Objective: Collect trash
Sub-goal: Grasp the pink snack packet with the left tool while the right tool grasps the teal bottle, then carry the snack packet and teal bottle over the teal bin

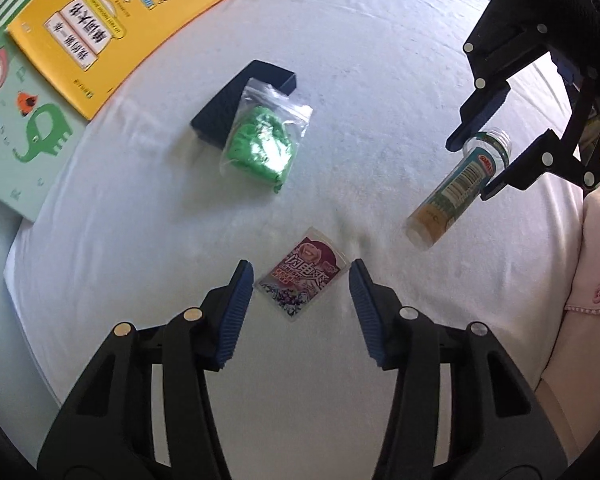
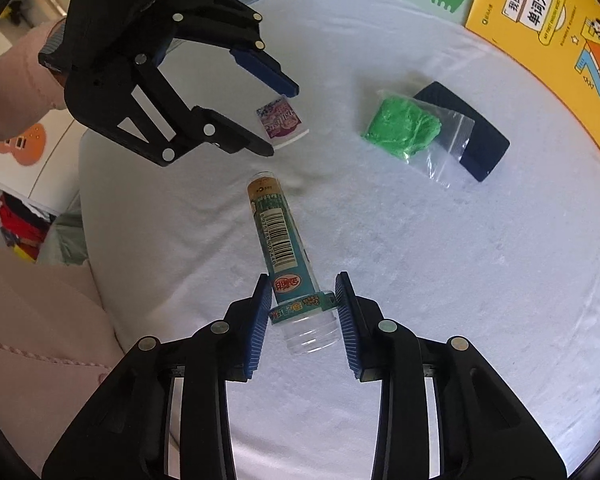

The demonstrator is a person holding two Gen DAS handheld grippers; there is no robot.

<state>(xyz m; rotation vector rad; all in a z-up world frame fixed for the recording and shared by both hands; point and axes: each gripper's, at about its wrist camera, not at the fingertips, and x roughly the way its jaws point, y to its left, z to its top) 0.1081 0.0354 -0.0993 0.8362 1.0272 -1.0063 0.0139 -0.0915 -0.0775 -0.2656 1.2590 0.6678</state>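
Note:
A small purple snack wrapper [image 1: 300, 280] lies flat on the white sheet [image 1: 380, 80]. My left gripper [image 1: 302, 276] points down over it, one blue pad on either side, each a thin gap away from the wrapper's edges. A clear plastic bottle [image 2: 276, 232] with a teal barcode label has no cap. My right gripper [image 2: 304, 280] is shut on its neck end, and the pads press the label band just below the thread. The bottle's base points away towards the wrapper [image 2: 280, 120]. The left wrist view shows the right gripper [image 1: 470, 170] holding the bottle [image 1: 444, 200] at the right.
A clear zip bag of green material [image 1: 260, 144] lies partly on a dark blue box [image 1: 224, 104]. A yellow book [image 1: 112, 20] and a pale green elephant book [image 1: 32, 136] sit at the sheet's far edge. A person's pink garment [image 1: 592, 280] borders the near side.

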